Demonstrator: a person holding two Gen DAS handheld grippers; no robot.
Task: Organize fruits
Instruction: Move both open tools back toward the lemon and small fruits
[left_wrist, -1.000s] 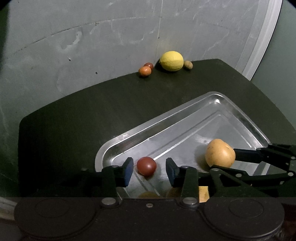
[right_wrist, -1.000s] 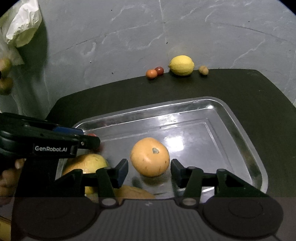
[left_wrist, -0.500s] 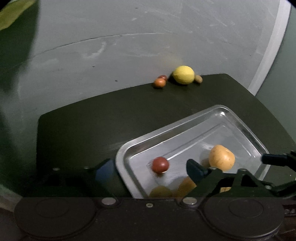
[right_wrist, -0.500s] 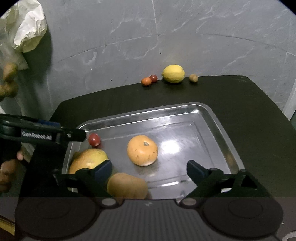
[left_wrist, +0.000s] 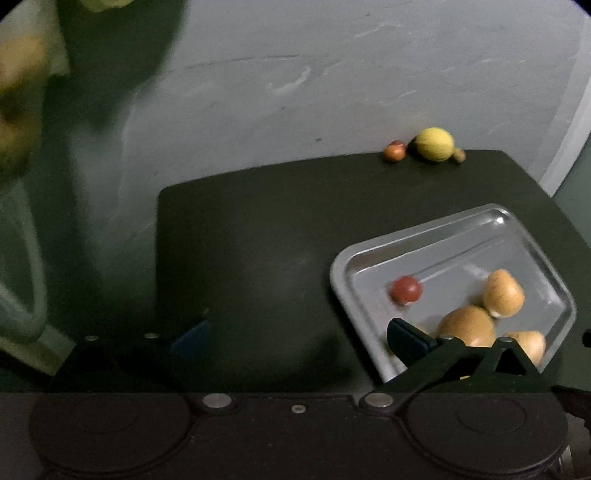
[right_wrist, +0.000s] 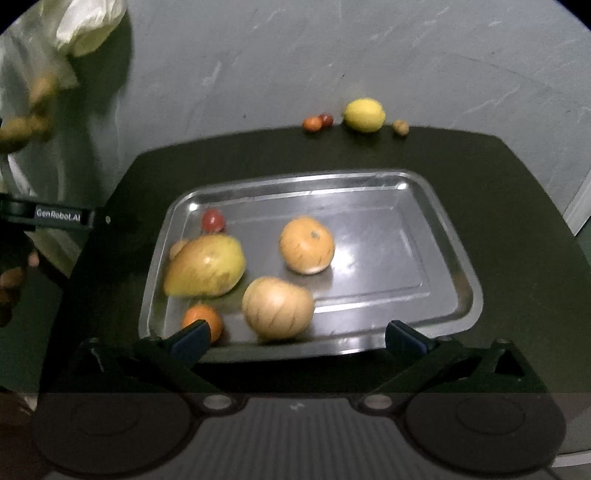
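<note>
A steel tray (right_wrist: 436, 236) lies on the dark table and holds several fruits: a small red one (right_wrist: 212, 220), a yellow-green mango (right_wrist: 205, 266), an orange round fruit (right_wrist: 306, 245), a tan fruit (right_wrist: 277, 308) and a small orange one (right_wrist: 201, 318). My right gripper (right_wrist: 297, 338) is open just before the tray's near rim, holding nothing. My left gripper (left_wrist: 295, 334) is open over bare table left of the tray (left_wrist: 495, 221), also holding nothing. The red fruit (left_wrist: 406, 290) and tan fruits (left_wrist: 503, 293) show at lower right in the left wrist view.
A lemon (right_wrist: 364, 115), two small red-orange fruits (right_wrist: 317, 122) and a small brown one (right_wrist: 400, 127) rest at the table's far edge by the grey wall. A pale plastic bag (right_wrist: 85, 26) with fruit hangs at the left. A hand (right_wrist: 11, 273) holds the left gripper.
Both grippers pulled back from the tray and opened wide. The left one swung left off the red fruit; the right one drew away from the orange fruit, and more fruits came into view.
</note>
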